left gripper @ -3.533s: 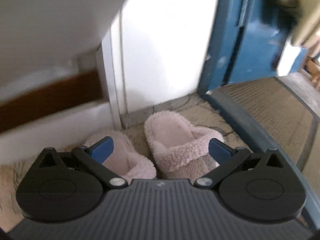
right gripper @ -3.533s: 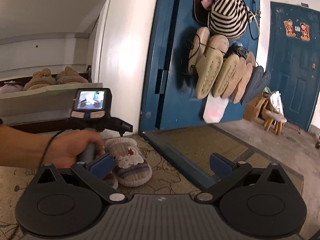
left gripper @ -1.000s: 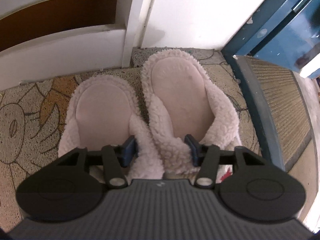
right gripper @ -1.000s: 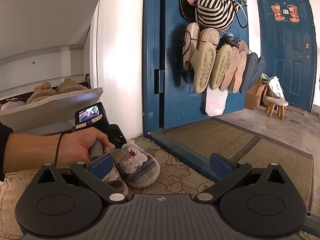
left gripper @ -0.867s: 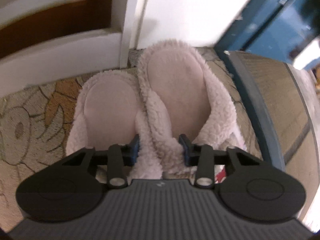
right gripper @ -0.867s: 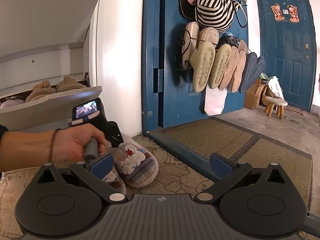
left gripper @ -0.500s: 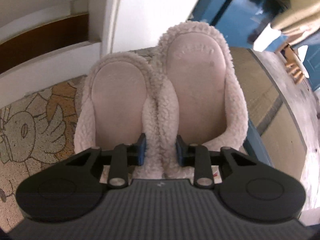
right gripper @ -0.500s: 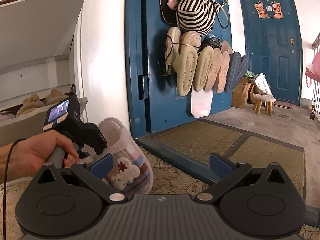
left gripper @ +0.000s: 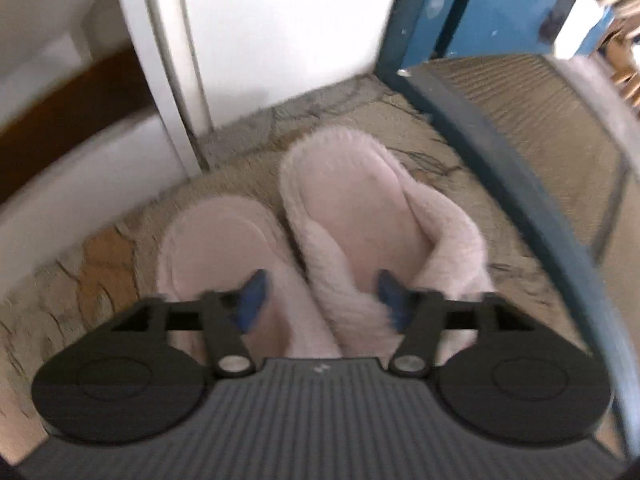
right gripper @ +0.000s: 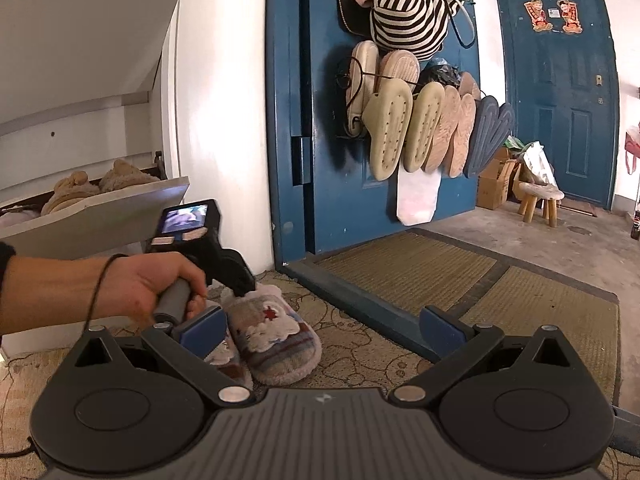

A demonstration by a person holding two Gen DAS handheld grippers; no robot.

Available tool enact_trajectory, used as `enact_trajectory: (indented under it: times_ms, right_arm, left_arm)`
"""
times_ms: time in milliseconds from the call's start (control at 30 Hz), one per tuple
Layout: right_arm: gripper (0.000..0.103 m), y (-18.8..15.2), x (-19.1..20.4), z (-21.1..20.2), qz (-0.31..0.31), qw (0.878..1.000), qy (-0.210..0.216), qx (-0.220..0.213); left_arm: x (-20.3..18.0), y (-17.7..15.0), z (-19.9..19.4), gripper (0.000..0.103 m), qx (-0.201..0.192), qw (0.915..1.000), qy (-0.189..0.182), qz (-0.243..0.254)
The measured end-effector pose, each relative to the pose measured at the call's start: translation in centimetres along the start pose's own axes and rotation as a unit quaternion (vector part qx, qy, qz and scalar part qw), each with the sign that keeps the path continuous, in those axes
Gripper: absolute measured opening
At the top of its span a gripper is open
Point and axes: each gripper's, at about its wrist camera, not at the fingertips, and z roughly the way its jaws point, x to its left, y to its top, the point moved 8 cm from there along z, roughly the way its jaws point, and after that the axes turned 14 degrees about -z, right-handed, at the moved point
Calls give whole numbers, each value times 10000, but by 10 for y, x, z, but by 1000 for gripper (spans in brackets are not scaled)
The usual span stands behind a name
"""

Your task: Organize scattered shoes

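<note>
Lowered back onto carpet (left gripper: 400,140), 2 pink slippers (left gripper: 348,216), left gripper (left gripper: 320,296) opening

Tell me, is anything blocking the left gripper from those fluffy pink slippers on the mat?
Nothing visible. The left gripper sits right over the pink slippers, its jaws opening, with the slippers' touching inner sides between its fingers and nothing else in the gap.

pale pink fluffy slippers (left gripper: 320,240), blue door (right gripper: 320,120) — black-and-white striped bag (right gripper: 408,4)
</note>
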Motion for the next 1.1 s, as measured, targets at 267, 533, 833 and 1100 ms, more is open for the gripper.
enact_trajectory:
  times_ms: [267, 533, 833, 1100]
  right_arm:
    - [103, -4, 6, 4, -37, 9999, 86, 81]
    - [103, -4, 10, 5, 47, 9999, 140, 72]
    - [103, -3, 8, 7, 97, 9999, 119, 52]
    - [103, -9, -4, 5, 443, 9990, -12, 53]
  left_arm:
    - [32, -3, 2, 103, 348, 9860, -563, -1527]
    - [18, -9, -5, 49, 360, 9859, -587, -1527]
    - [33, -54, -28, 34, 845, 9826, -1025, -1296]
    - [64, -86, -47, 32, 1060, 9845, -759, -1176]
